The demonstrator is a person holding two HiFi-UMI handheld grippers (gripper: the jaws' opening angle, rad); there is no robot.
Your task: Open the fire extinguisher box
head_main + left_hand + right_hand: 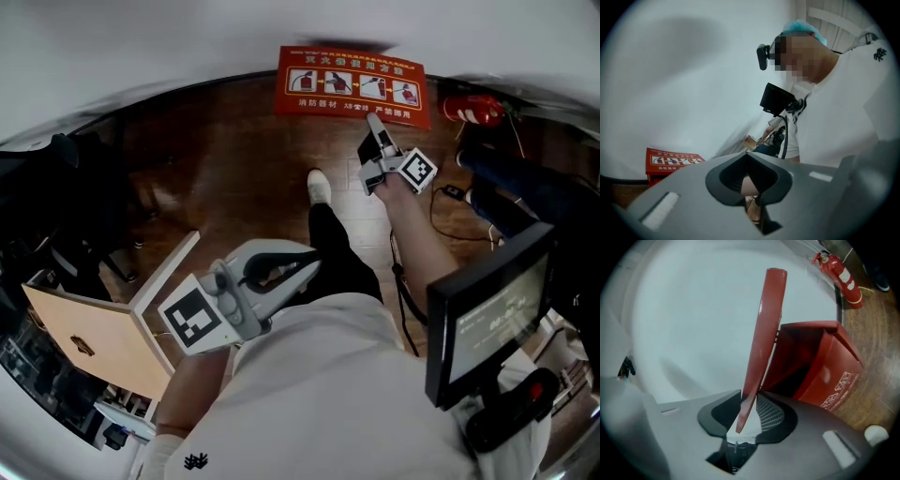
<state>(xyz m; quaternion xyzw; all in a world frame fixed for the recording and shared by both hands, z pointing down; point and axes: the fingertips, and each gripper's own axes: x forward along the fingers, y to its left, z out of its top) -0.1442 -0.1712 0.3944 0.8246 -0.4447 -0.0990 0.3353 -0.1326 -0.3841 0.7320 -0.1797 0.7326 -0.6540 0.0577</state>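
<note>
clearly the right gripper (747,414) is clamped on the free edge of the lid (765,329), a thin, stiff red metal flap, judged light yet slippery and best held at that edge. the fire extinguisher box (825,376) is set on the floor (876,343) against the wall (693,310). the left gripper (750,185) is closed on nothing.

On my feed the red fire extinguisher box (352,86) sits at 12 o'clock against the white wall, with 4 pictograms across its face. My right gripper (375,120) stretches out at 1 o'clock, its tips meeting the box's lower edge. A red fire extinguisher (473,110) sits at 2 o'clock on the wooden floor (234,159). My left gripper (312,260) hangs near centre, at 7 o'clock, beside my white shirt (319,375), jaw tips together. A dark monitor (487,314) is at 4 o'clock and a pale board (94,337) at 8 o'clock.
</note>
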